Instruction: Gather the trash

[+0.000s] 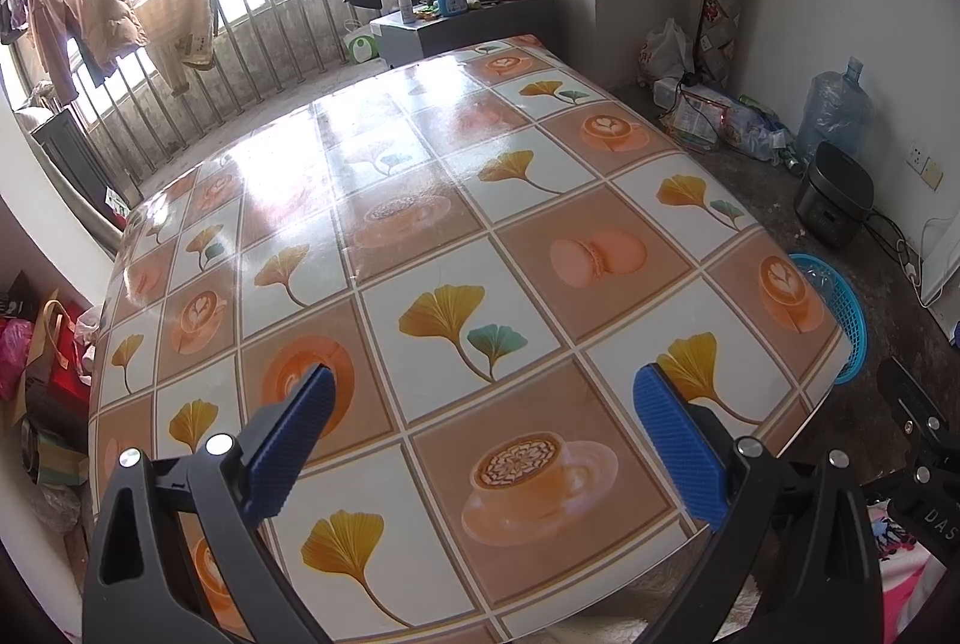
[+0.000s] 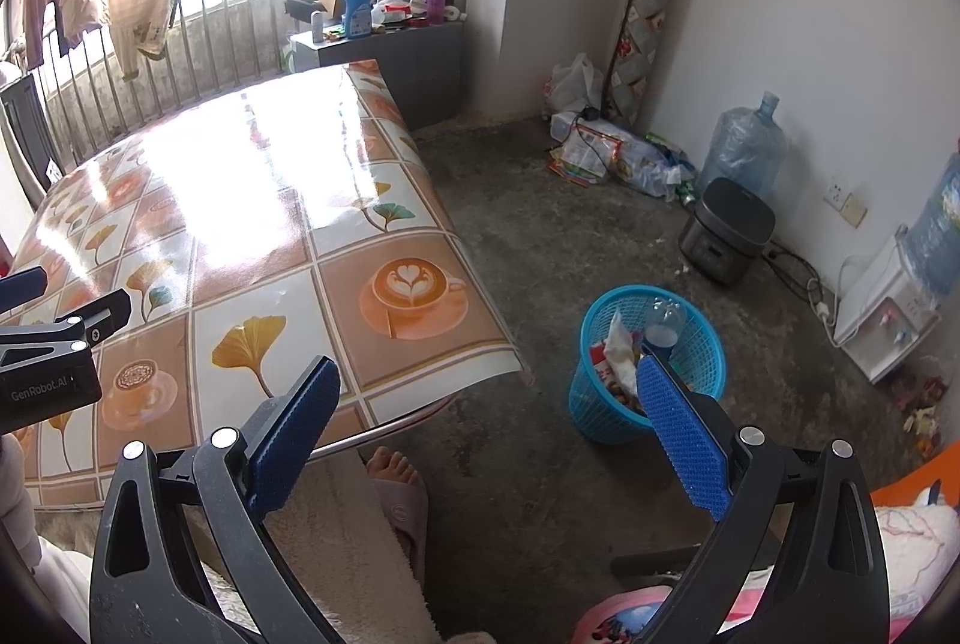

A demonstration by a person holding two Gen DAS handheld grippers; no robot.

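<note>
Right wrist view shows me the blue trash basket [image 2: 645,365] on the concrete floor [image 2: 540,248], just beyond my right claw [image 2: 489,392] and partly behind its right finger pad. Inside the basket I see a clear plastic bottle [image 2: 663,323], a white crumpled wrapper [image 2: 621,347] and some small coloured scraps. My right claw is spread wide and pinches nothing. To the left of this claw stands the table [image 2: 252,200] with a shiny cloth printed with coffee cups and yellow leaves. Below the claw, near the table edge, a person's foot in a slipper [image 2: 399,491] rests on the floor. Past the basket, near the wall, stand a dark rice cooker [image 2: 726,230] and a big water jug [image 2: 744,149].

From the left wrist view, my left claw [image 1: 483,395] hangs over the table [image 1: 420,236], also spread wide with nothing between its pads. The basket [image 1: 837,308] appears to the right of this claw, half hidden by the table corner.
</note>
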